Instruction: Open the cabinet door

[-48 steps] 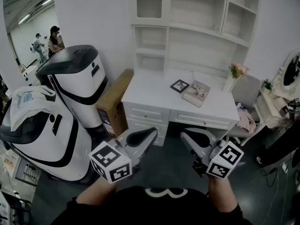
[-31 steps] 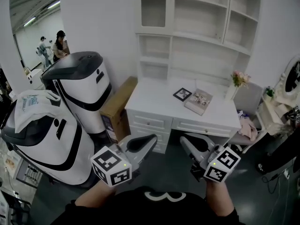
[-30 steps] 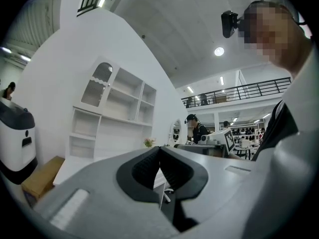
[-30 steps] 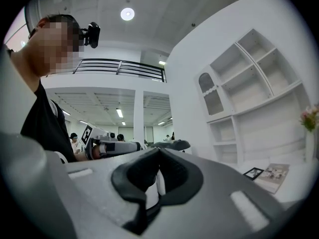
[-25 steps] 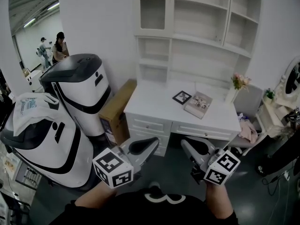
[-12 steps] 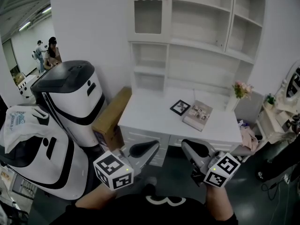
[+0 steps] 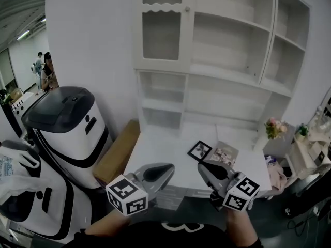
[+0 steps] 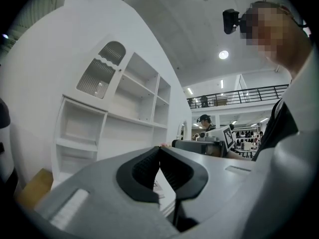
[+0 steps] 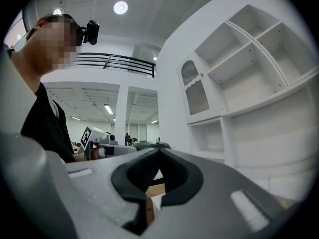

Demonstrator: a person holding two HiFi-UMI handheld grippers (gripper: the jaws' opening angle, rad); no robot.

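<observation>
Readable text: none. The only clear print is the black-and-white square codes on the marker cubes; the blue print on the white bag at far left and the covers of the picture frame and book are too small to read. The cabinet door sits at the upper left of the white hutch, above the counter. It is shut and flat in its frame. Its long axis is vertical, it has a ribbed panel under a scalloped top, it faces the camera, and a small round knob sits on its right edge. The door's left edge runs along the hutch's outer side against the white wall. Open shelves lie to its right and below it. The left gripper and right gripper are side by side and apart, low over the counter's front edge, well below the door and touching nothing. Left gripper view: fingers closed tip to tip, nothing between them. Right gripper view: fingers closed the same way, and empty. To the left of the counter a cardboard box leans between it and a white-and-black machine. Flowers stand at the counter's right end. People stand far off at left.
</observation>
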